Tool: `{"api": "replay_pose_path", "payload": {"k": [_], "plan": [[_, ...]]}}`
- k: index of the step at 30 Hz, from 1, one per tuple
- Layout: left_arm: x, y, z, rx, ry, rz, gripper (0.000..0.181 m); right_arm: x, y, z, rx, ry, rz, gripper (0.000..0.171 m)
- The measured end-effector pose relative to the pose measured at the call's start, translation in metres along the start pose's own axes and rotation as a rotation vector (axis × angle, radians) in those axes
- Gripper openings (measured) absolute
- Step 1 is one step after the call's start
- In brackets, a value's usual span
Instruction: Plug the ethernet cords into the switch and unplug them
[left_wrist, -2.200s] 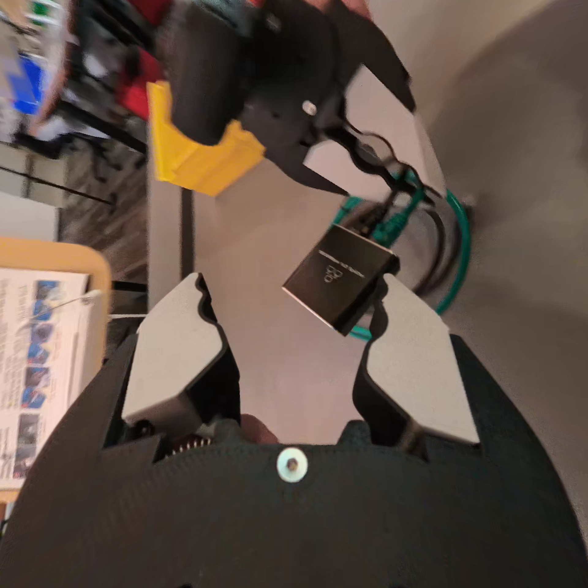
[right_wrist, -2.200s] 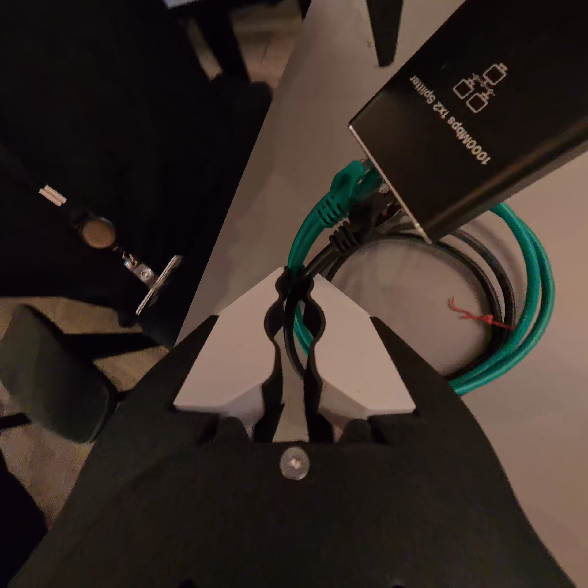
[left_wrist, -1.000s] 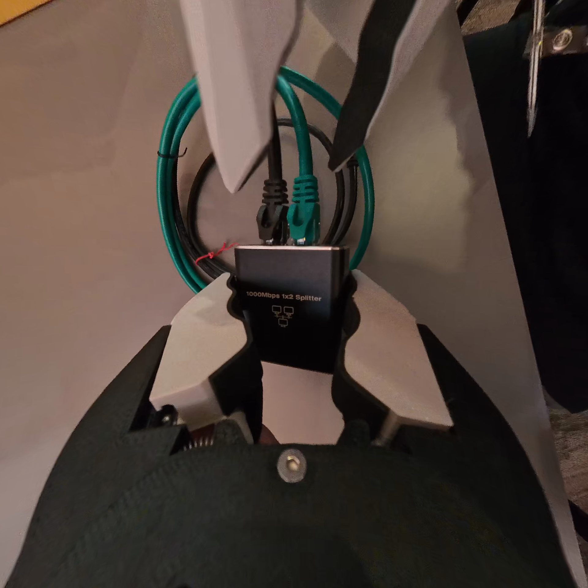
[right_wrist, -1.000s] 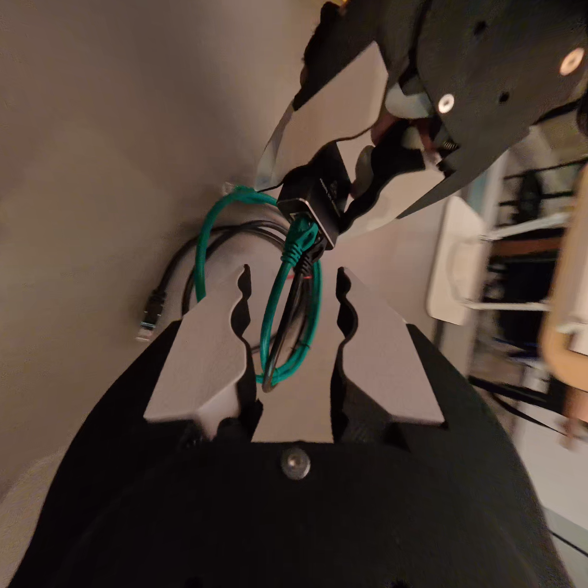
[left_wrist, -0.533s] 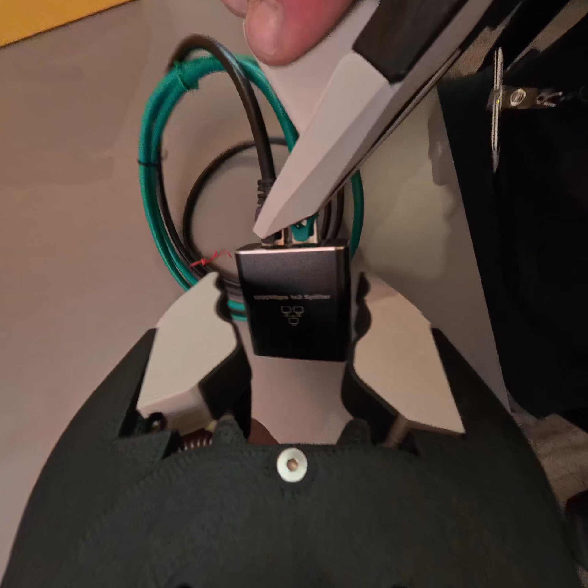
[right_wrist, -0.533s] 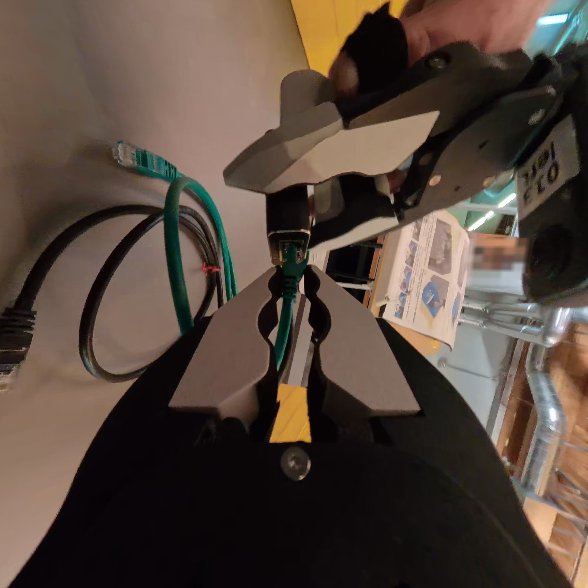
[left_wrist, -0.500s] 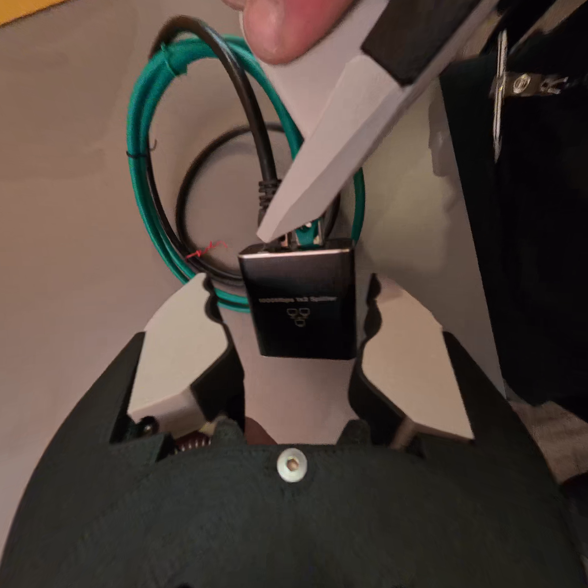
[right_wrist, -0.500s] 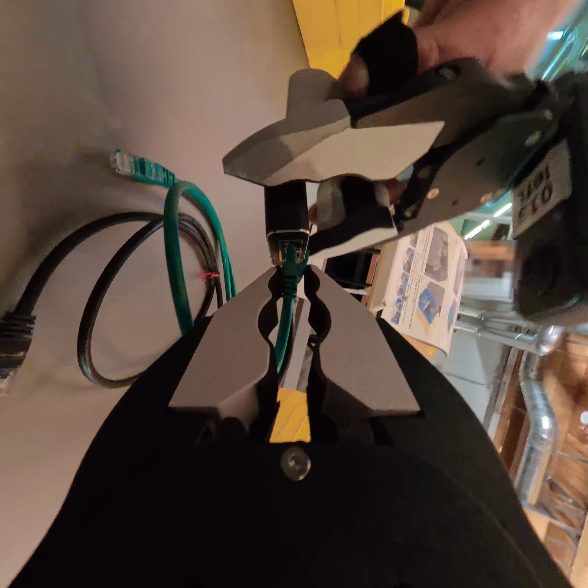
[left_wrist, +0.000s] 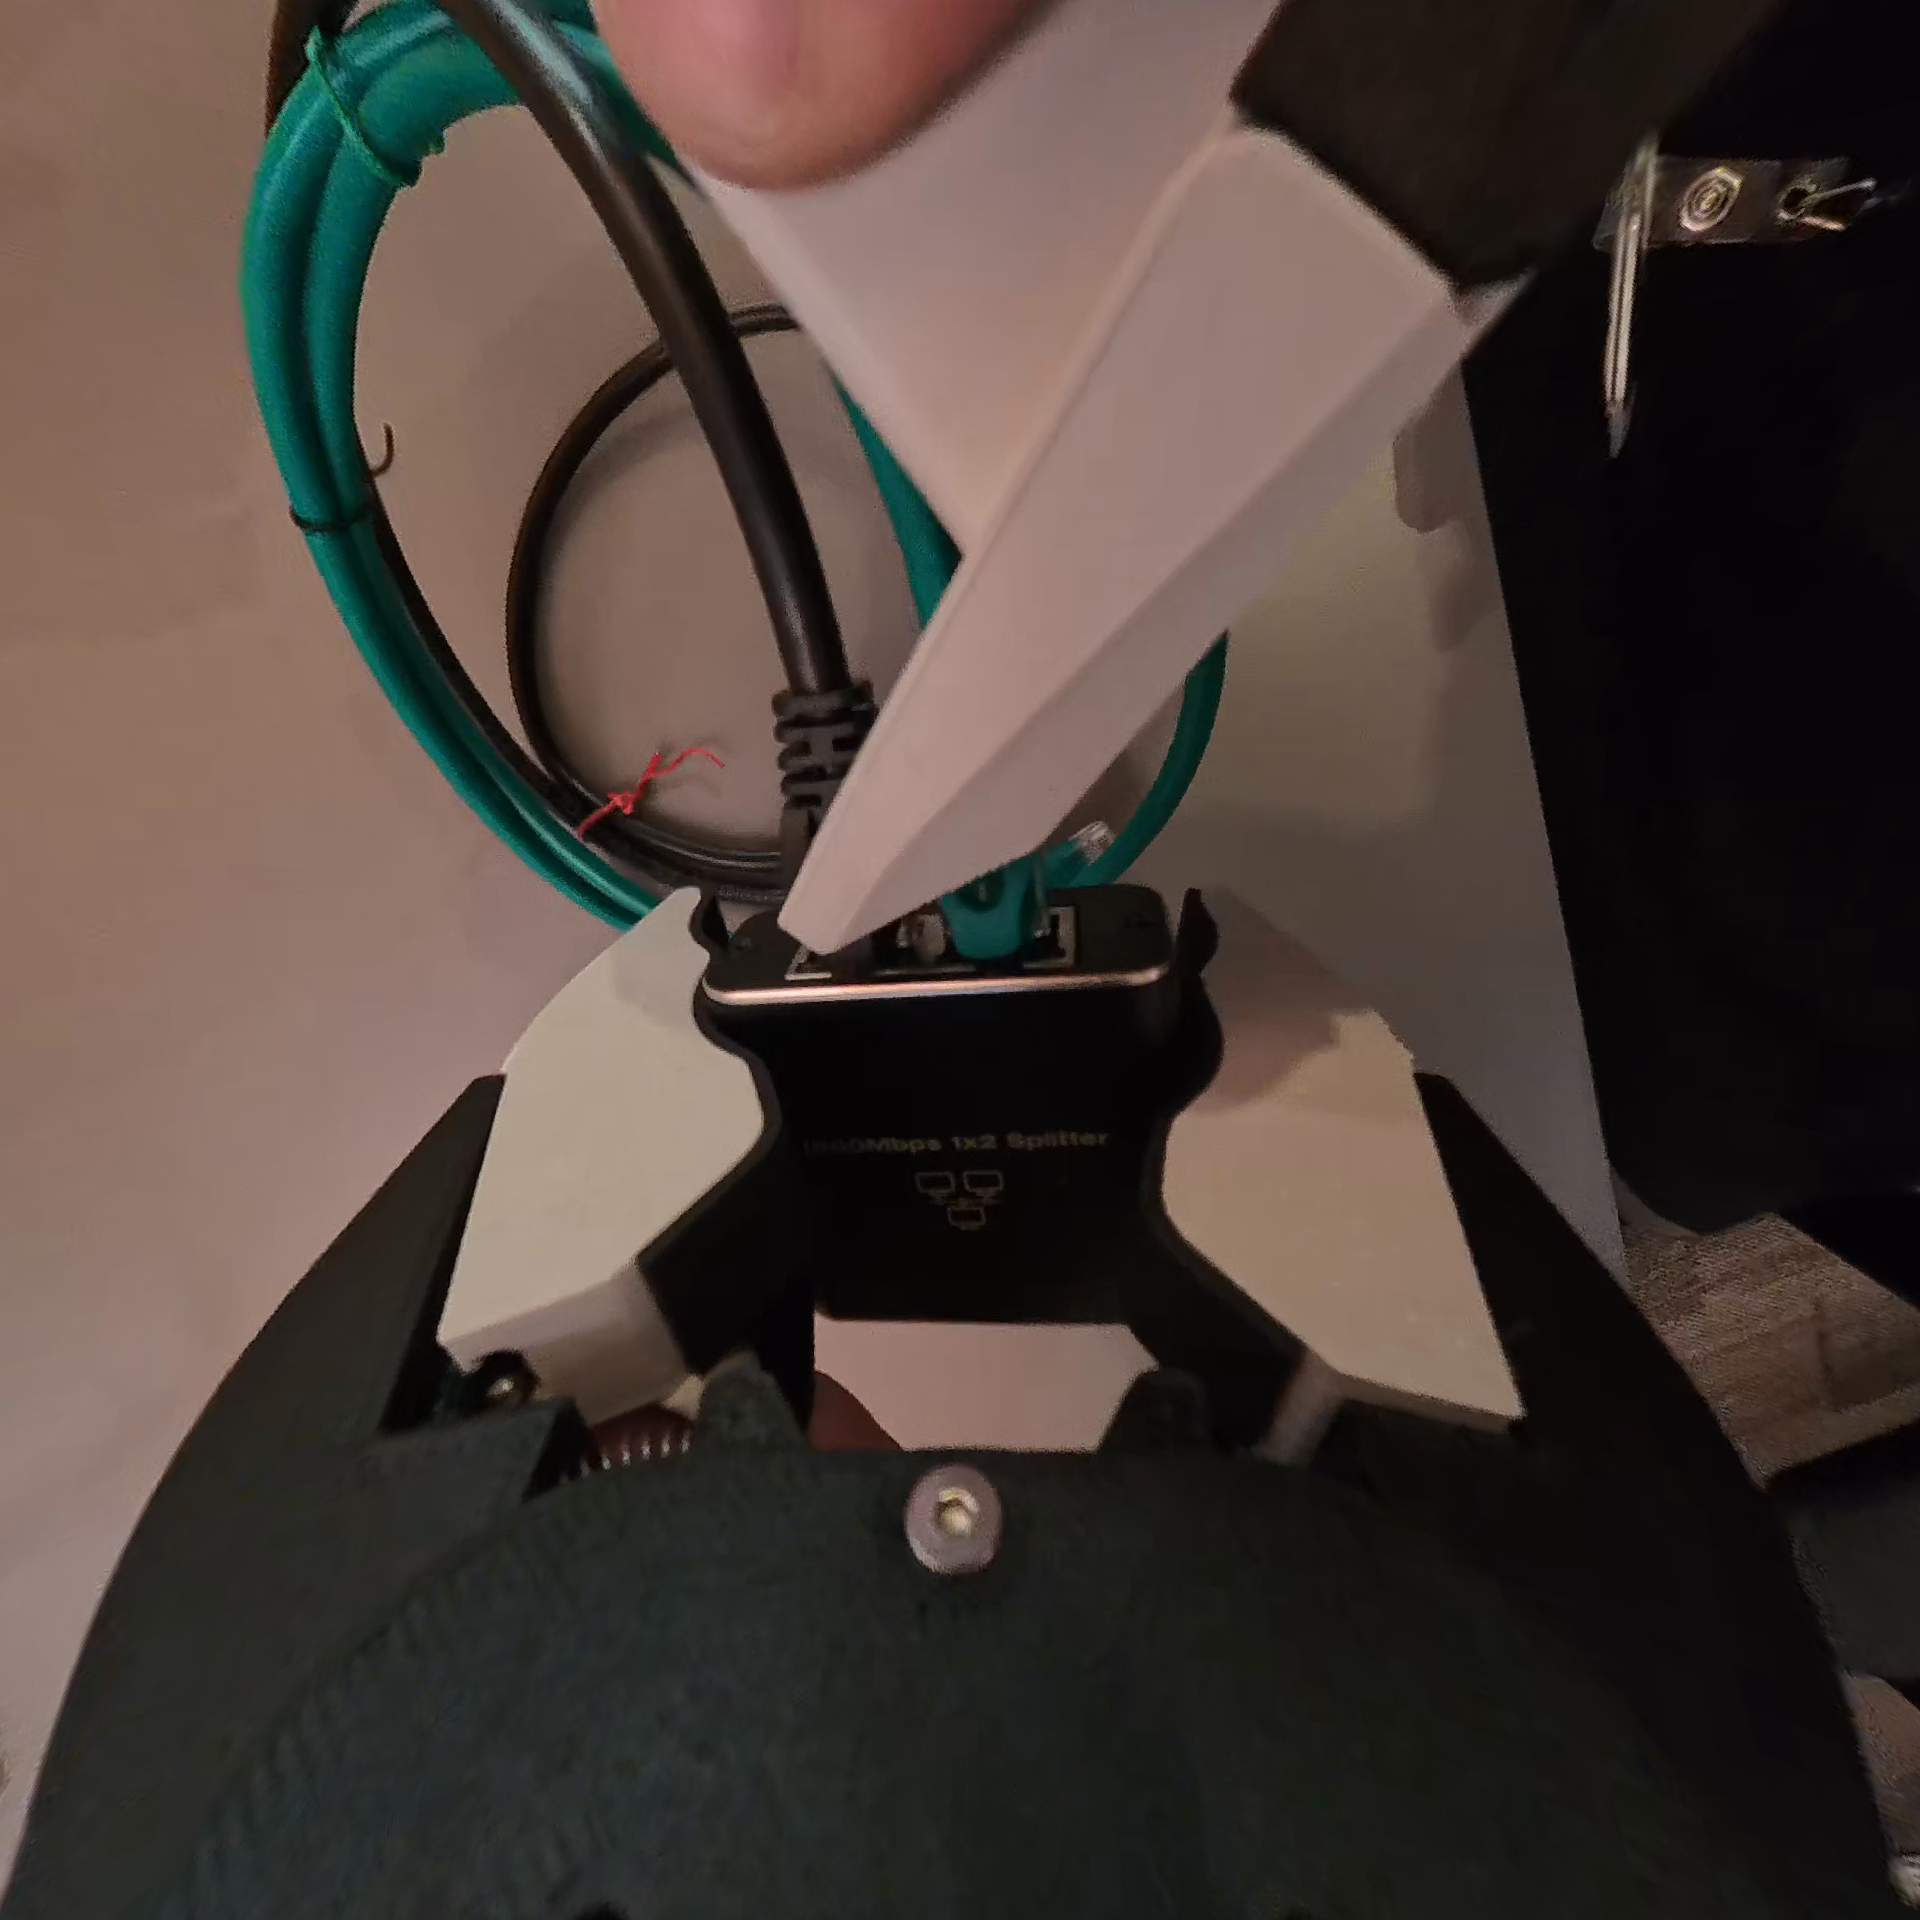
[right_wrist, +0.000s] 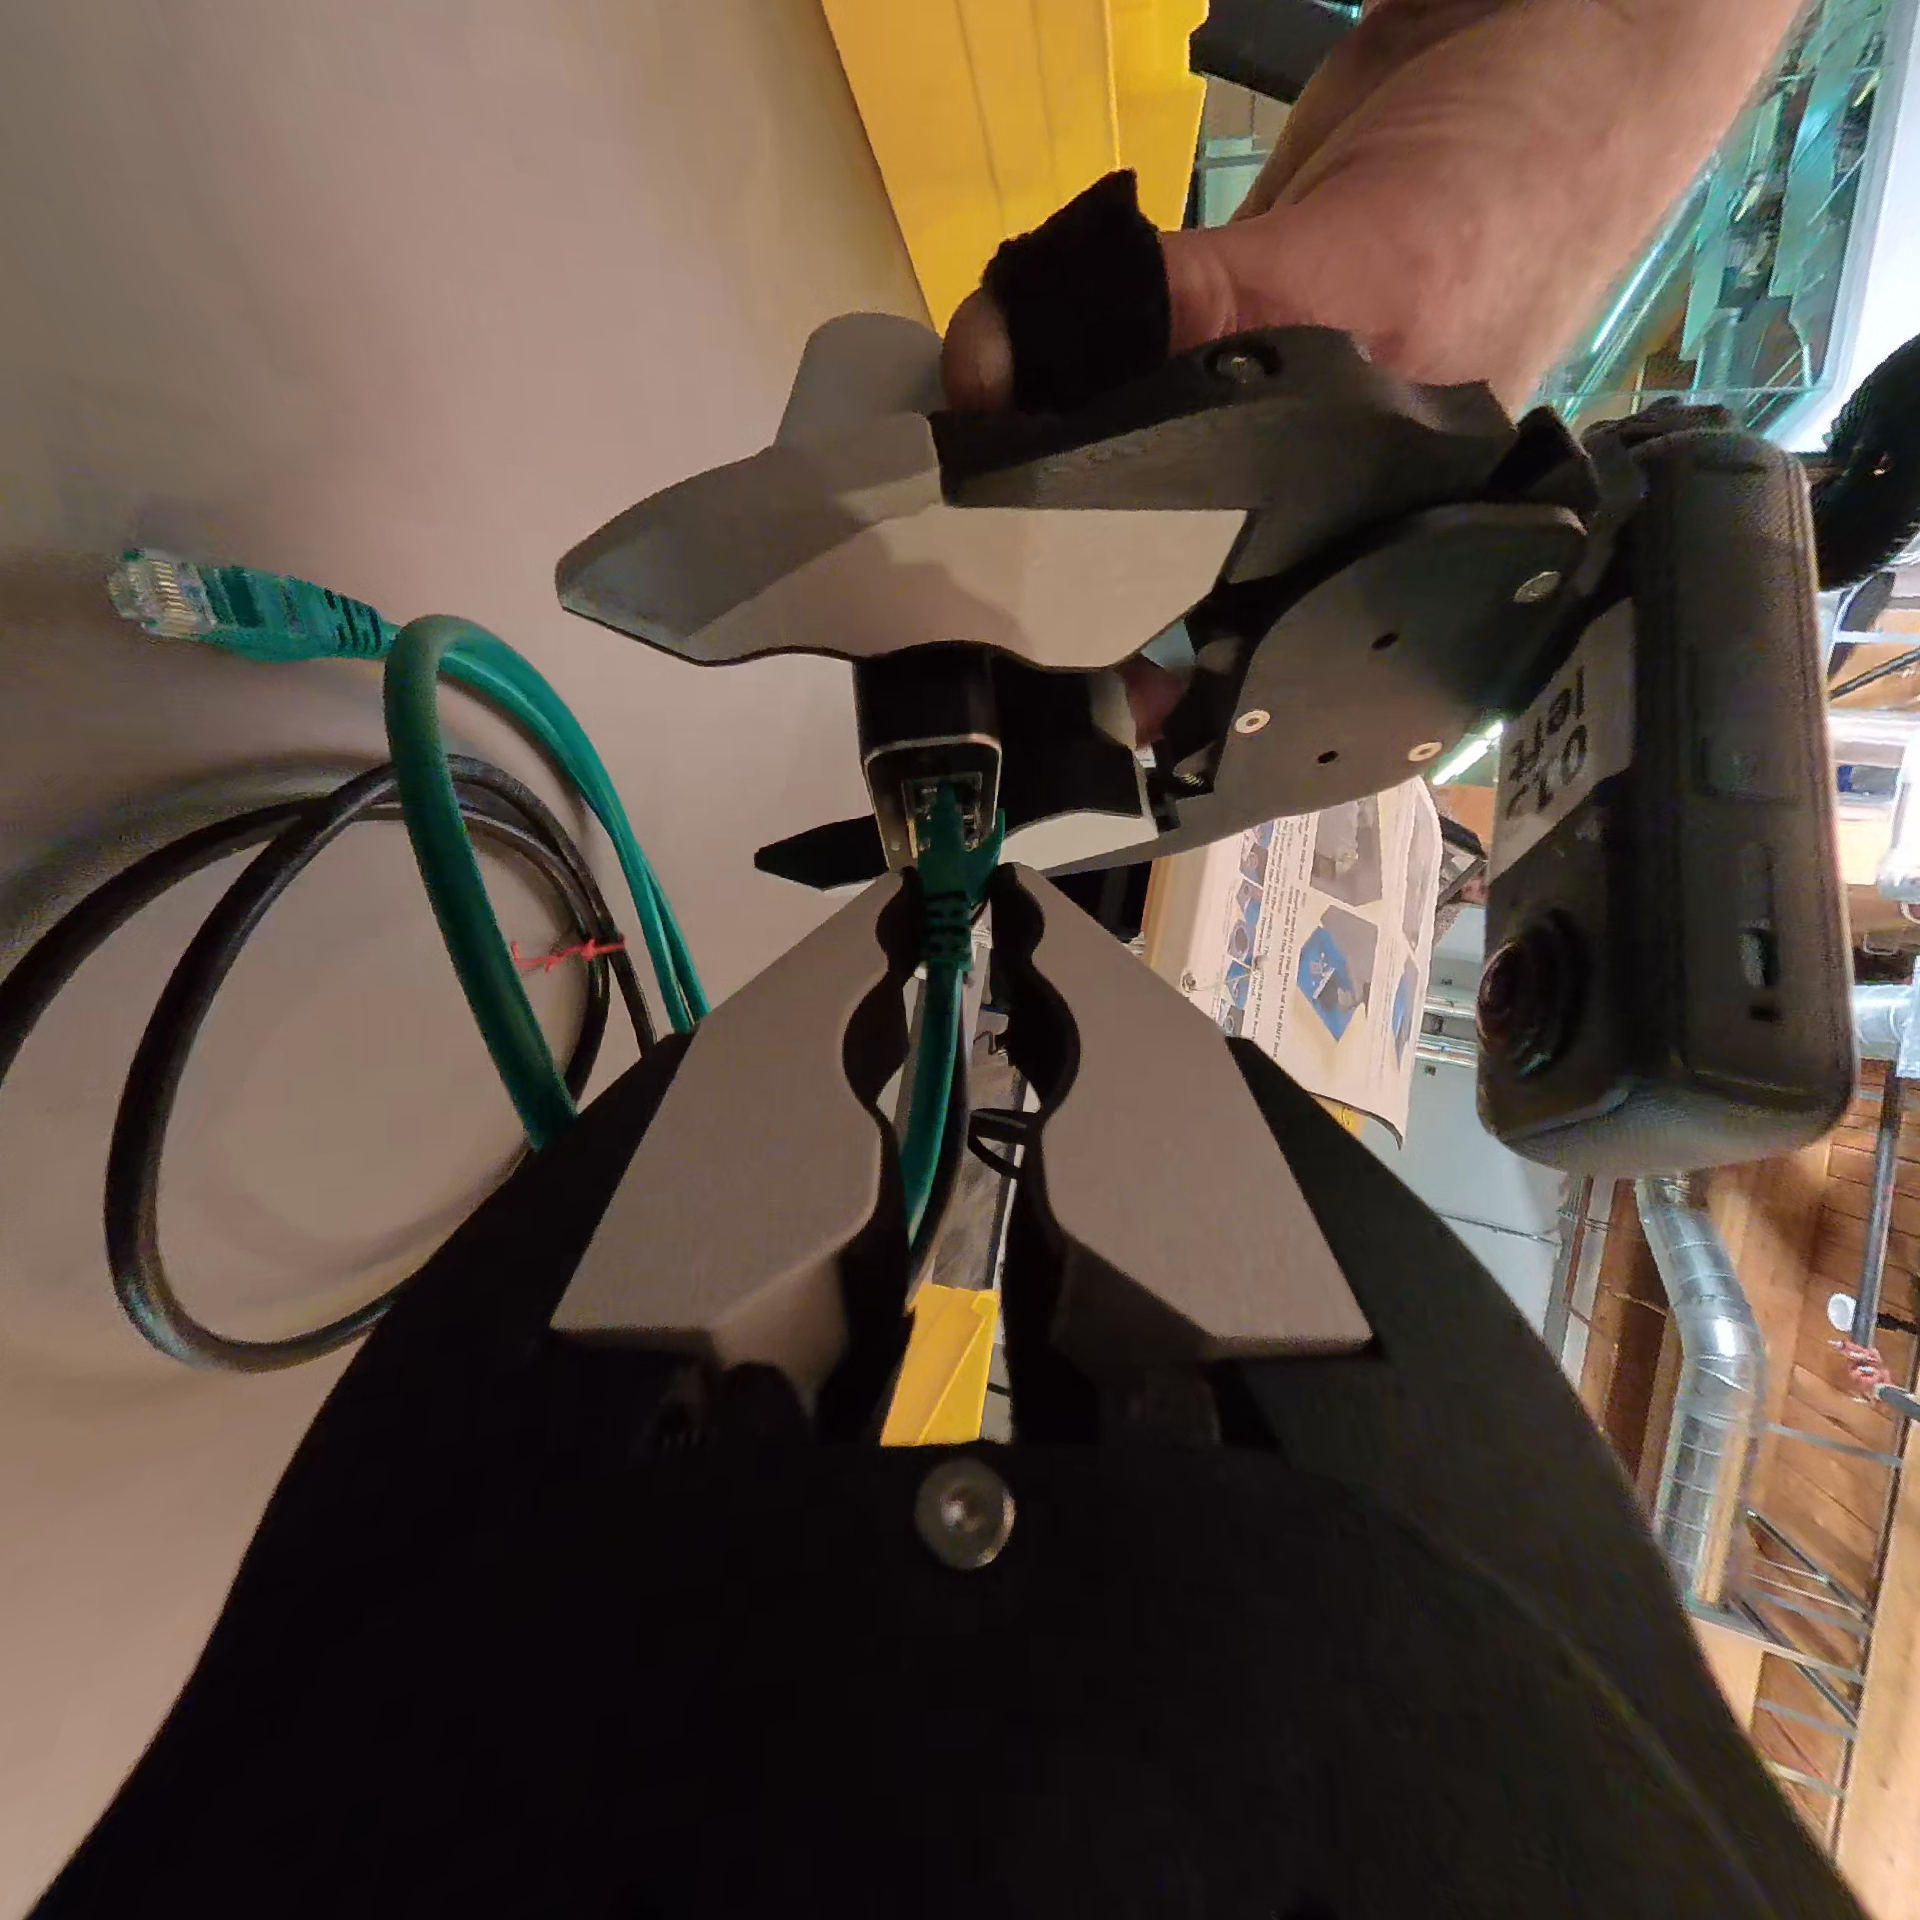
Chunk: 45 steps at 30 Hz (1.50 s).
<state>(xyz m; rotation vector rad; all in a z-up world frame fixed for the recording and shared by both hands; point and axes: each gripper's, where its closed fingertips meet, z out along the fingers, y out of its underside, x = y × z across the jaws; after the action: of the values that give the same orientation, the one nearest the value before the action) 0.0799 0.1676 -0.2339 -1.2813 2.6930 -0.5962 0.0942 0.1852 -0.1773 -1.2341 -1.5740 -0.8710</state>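
Holding the black switch (left_wrist: 961, 1122) clamped between its fingers above the pale worktop (left_wrist: 208, 935), the left gripper (left_wrist: 951, 935) steadies it. The right gripper (right_wrist: 951, 914) has its fingers closed on the green ethernet cord (right_wrist: 940, 997) just behind its plug, which sits in a port. The black ethernet cord (left_wrist: 800, 582) appears pulled free beside the switch. Judging by this, unplugging is half done; the green plug remains.

Grey table (right_wrist: 312, 312): coiled green cord (right_wrist: 457, 790), black cord (right_wrist: 208, 935).
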Motion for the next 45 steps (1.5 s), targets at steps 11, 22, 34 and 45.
{"api": "replay_pose_path", "payload": {"k": [11, 22, 34, 45], "plan": [[-0.003, -0.003, -0.006, -0.014, 0.025, -0.007, 0.077, 0.006, 0.0, -0.007, 0.08, 0.007, 0.097, 0.03], [-0.001, -0.015, -0.022, 0.015, 0.178, -0.127, 0.077, 0.022, -0.006, -0.031, 0.276, -0.168, 0.305, 0.02], [0.002, -0.021, -0.031, -0.016, 0.263, -0.16, 0.077, 0.029, 0.007, -0.021, 0.216, -0.198, 0.134, 0.014], [0.002, -0.021, -0.032, -0.064, 0.282, -0.146, 0.077, 0.028, 0.005, -0.02, 0.233, -0.231, 0.096, 0.016]]}}
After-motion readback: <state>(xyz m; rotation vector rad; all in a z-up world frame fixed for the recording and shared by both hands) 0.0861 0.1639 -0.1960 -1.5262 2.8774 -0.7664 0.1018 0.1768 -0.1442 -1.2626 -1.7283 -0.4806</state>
